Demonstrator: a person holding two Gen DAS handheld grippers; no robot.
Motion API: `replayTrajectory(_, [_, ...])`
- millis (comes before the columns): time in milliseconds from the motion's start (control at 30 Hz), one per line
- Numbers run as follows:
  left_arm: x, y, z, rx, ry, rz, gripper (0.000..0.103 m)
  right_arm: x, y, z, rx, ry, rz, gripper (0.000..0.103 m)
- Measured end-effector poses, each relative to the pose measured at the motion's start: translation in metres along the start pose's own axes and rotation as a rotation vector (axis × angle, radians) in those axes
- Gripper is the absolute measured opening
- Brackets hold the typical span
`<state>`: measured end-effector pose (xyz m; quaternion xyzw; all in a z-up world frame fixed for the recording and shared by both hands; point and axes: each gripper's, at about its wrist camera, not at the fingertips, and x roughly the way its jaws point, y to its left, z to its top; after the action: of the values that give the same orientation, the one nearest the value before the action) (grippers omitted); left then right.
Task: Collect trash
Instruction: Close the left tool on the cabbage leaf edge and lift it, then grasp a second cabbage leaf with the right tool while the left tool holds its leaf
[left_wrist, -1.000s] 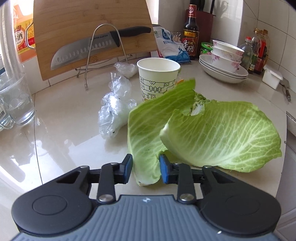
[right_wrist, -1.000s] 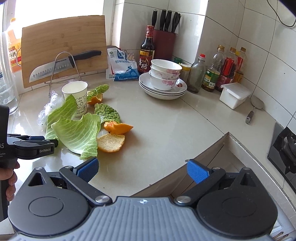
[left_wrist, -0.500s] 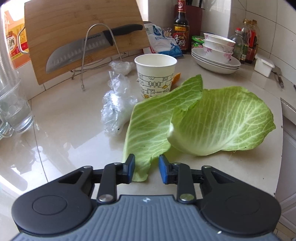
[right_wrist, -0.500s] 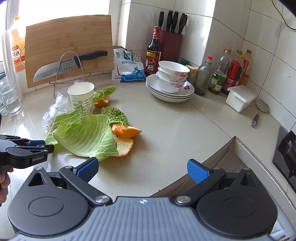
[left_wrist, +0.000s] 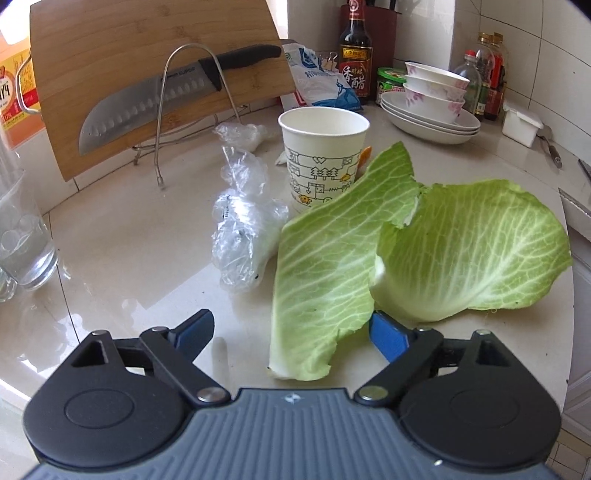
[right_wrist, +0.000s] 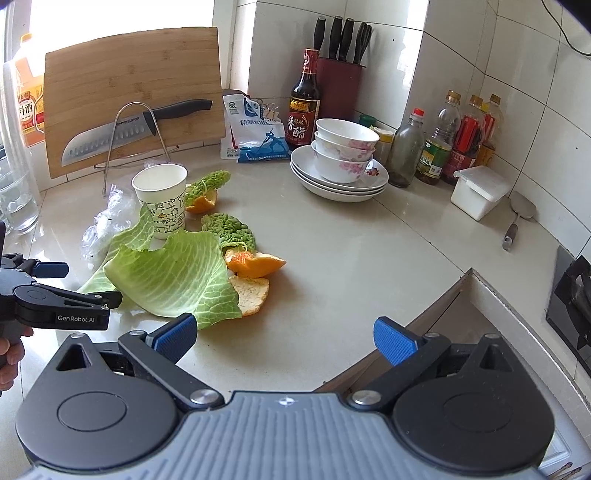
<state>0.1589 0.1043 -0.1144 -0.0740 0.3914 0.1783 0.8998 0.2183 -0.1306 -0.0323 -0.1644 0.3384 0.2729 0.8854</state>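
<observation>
Two green cabbage leaves lie on the pale counter, a long leaf (left_wrist: 325, 266) and a broad leaf (left_wrist: 476, 251) (right_wrist: 173, 273). My left gripper (left_wrist: 291, 332) (right_wrist: 83, 283) is low over the long leaf's near end. Its jaws are opening, and the leaf lies between them with neither pad pressing on it. Behind the leaves stand a white paper cup (left_wrist: 323, 155) (right_wrist: 162, 199) and crumpled clear plastic (left_wrist: 243, 236). Orange peels (right_wrist: 255, 262) and bumpy green vegetable scraps (right_wrist: 232, 230) lie right of the broad leaf. My right gripper (right_wrist: 284, 336) hangs open and empty above the counter.
A cutting board (left_wrist: 147, 55) with a knife (left_wrist: 155, 99) on a wire stand leans at the back. A water glass (left_wrist: 22, 240) stands at the left. Stacked bowls (right_wrist: 343, 155), bottles (right_wrist: 443, 144) and a white box (right_wrist: 480, 192) line the back right. The counter's edge (right_wrist: 461, 280) drops off at the lower right.
The left jaws were nearly shut around the long leaf's end and have spread wide, letting it go. The right gripper has stayed open and in place.
</observation>
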Motion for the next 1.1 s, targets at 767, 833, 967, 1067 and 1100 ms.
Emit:
replayTrajectory(767, [-0.028, 0.020, 0.008, 0.033, -0.022, -0.086, 0.000, 0.014, 0.065, 0.027, -0.219, -0.049, 0.174, 0.103])
replayTrajectory(833, [-0.036, 0.026, 0.009, 0.031, -0.037, -0.084, 0.000, 0.020, 0.078, 0.027, -0.267, -0.051, 0.206, 0.101])
replayTrajectory(967, [-0.049, 0.038, 0.010, 0.009, -0.051, -0.089, 0.000, 0.040, 0.105, 0.025, -0.366, -0.036, 0.238, 0.086])
replayTrajectory(1067, [-0.055, 0.048, 0.010, -0.020, -0.053, -0.082, 0.000, 0.058, 0.125, 0.020, -0.434, -0.028, 0.235, 0.081])
replayTrajectory(1100, [-0.057, 0.051, 0.010, -0.029, -0.053, -0.080, 0.000, 0.064, 0.132, 0.018, -0.458, -0.026, 0.230, 0.080])
